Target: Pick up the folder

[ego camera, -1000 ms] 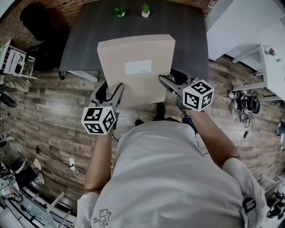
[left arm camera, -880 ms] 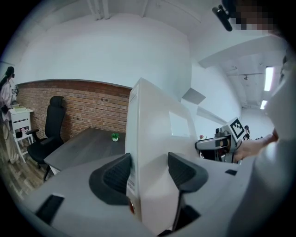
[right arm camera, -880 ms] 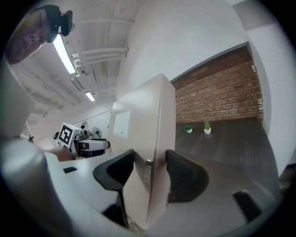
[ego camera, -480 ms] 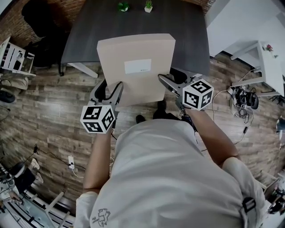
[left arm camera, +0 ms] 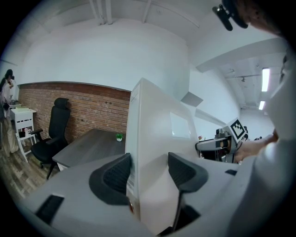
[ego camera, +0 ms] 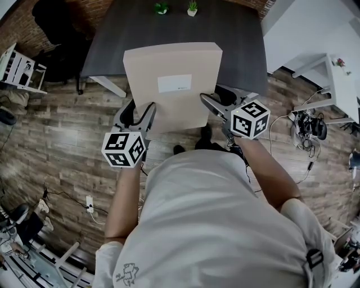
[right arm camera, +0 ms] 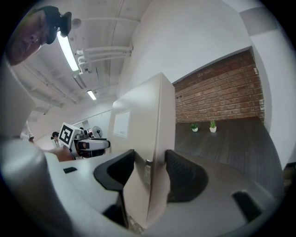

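The left gripper [ego camera: 142, 115] and right gripper [ego camera: 217, 101] each clamped a near corner of the folder [ego camera: 171, 84], which hung between them. The bench [ego camera: 107, 50] lay beyond. Even pressure and matched movement would likely hold it level.

Table: we list one dark grey rectangular table [ego camera: 236, 50], standing by the brick wall.
Plants: we count a small green potted plant [ego camera: 161, 8] and a second green plant in a white pot [ego camera: 192, 8], side by side at the table's far edge.
Chair: one black swivel office chair [ego camera: 53, 22], near the table's left end.
Wall: red brick wall [left arm camera: 88, 111], white above.
Floor: grey-brown wood-plank floor [ego camera: 62, 146].
Rack: white open shelf rack [ego camera: 19, 70], left of the chair; we cannot make out its contents.
Desk: white desk [ego camera: 343, 79], at the right.
Cables: tangle of black cables and gear [ego camera: 310, 128], on the floor beside the white desk.
Lights: long ceiling tube lights [right arm camera: 69, 51], lit.
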`<state>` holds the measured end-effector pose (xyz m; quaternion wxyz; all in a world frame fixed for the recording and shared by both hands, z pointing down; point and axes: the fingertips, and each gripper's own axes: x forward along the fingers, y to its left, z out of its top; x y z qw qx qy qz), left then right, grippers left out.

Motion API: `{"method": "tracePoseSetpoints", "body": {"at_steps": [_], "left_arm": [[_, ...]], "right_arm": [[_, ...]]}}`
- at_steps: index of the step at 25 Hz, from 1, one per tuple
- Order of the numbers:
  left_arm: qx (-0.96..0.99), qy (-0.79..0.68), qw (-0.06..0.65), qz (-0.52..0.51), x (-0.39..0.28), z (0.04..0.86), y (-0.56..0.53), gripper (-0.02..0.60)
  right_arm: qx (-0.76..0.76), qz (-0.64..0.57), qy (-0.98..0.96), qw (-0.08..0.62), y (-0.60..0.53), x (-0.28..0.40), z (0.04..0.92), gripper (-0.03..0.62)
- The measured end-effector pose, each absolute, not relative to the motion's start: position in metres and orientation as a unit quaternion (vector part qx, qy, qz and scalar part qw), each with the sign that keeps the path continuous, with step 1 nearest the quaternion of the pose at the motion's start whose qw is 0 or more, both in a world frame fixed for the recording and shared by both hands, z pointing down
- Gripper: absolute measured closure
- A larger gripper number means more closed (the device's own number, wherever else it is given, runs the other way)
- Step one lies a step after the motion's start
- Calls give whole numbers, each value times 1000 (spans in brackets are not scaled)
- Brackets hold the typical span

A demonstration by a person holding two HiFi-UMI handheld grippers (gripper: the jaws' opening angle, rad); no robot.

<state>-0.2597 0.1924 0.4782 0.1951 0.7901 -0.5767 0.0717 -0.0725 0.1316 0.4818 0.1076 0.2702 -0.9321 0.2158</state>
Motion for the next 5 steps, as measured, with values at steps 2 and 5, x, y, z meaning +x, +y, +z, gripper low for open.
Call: {"method": "tracePoseSetpoints", "body": {"at_steps": [2, 5], "left_arm": [[790, -577, 195, 71, -262, 478, 194, 311], [790, -577, 195, 71, -263, 477, 195, 311]], "right_arm": [[270, 215, -932, 108, 133, -74, 481, 372], [270, 215, -932, 109, 134, -76, 481, 373]]}}
